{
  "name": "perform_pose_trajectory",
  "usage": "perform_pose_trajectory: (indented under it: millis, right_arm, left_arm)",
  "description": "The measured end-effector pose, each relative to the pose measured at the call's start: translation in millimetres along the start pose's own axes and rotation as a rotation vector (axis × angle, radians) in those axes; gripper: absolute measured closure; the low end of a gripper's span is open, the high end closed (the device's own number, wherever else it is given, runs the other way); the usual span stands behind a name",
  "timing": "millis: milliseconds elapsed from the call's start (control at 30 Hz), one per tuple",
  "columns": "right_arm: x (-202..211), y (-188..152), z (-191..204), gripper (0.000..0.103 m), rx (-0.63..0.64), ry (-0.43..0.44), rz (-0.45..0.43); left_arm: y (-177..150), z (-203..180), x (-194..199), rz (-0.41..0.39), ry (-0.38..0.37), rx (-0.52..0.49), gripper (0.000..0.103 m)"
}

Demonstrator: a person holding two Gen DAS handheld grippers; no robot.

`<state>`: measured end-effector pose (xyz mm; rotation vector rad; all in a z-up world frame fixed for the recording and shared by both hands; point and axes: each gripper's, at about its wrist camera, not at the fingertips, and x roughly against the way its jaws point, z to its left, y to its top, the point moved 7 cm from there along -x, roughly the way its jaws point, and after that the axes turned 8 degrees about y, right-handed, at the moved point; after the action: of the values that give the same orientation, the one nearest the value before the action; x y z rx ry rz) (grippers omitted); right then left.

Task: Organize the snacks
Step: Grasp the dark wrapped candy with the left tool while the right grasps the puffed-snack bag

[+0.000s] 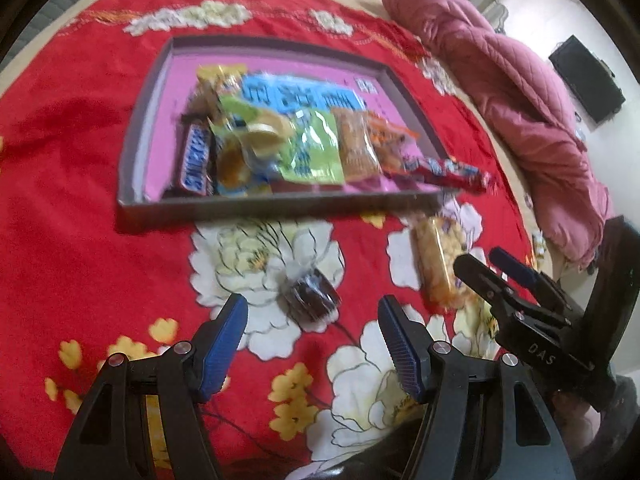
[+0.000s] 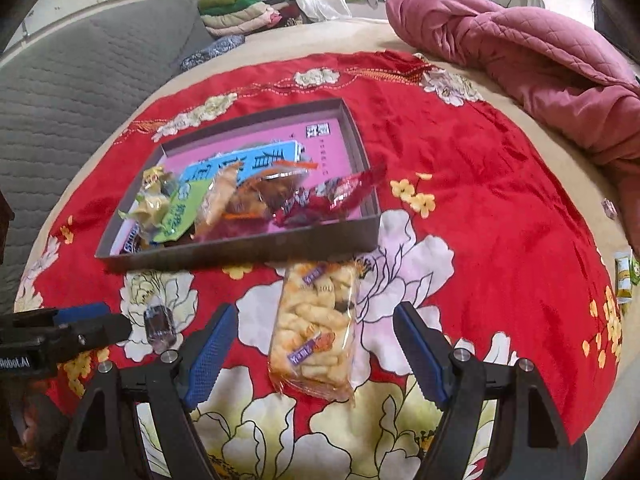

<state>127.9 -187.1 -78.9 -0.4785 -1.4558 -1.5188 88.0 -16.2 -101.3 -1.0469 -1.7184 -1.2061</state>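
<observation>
A bed is covered by a red cloth (image 2: 500, 184) printed with large white and yellow flowers, and a shallow grey box (image 2: 240, 250) with a pink floor lies on it. The box holds a loose heap of snacks: in the left wrist view a brown Snickers bar (image 1: 195, 160) lies along the left of the heap, a green packet (image 1: 310, 152) sits in the middle, and a red wrapper (image 1: 444, 170) hangs over the near right corner of the box rim. Two snacks lie outside the box on the cloth, just in front of its near wall. One is a clear bag of pale rice crackers (image 2: 314, 328), lying lengthwise between the spread fingers of the right gripper (image 2: 308, 354); those fingers are released, with gaps on both sides of the bag and nothing grasped. The other is a small dark round treat in clear wrap (image 1: 310, 298), which sits ahead of and between the fingertips of the left gripper (image 1: 312, 320); those fingers too are released and grasp nothing. The two grippers point down at the cloth side by side, each showing at the edge of the other's view. A rumpled pink quilted blanket (image 2: 532, 48) lies on the bed beyond the cloth to the right, a grey quilted cover (image 2: 72, 80) lies to the left, and folded clothes (image 2: 244, 8) are stacked at the far end.
</observation>
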Motion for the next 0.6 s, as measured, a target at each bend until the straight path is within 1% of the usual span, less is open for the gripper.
perform_pose_trajectory:
  millis: [133, 467, 600]
  right_arm:
    - [-6.3, -4.7, -1.1, 0.024, 0.003, -0.005, 0.022]
    - [-19.7, -10.2, -0.5, 0.024, 0.011, -0.005, 0.050]
    - [-26.4, -10.4, -1.9, 0.024, 0.013, -0.009, 0.057]
  left_arm:
    - [-5.5, -2.2, -8.1, 0.025, -0.005, 0.006, 0.034]
    - [-2.1, -0.6, -20.4, 0.040, -0.021, 0.064, 0.034]
    - [-1.1, -3.9, -27.3, 0.049, -0.014, 0.075, 0.034]
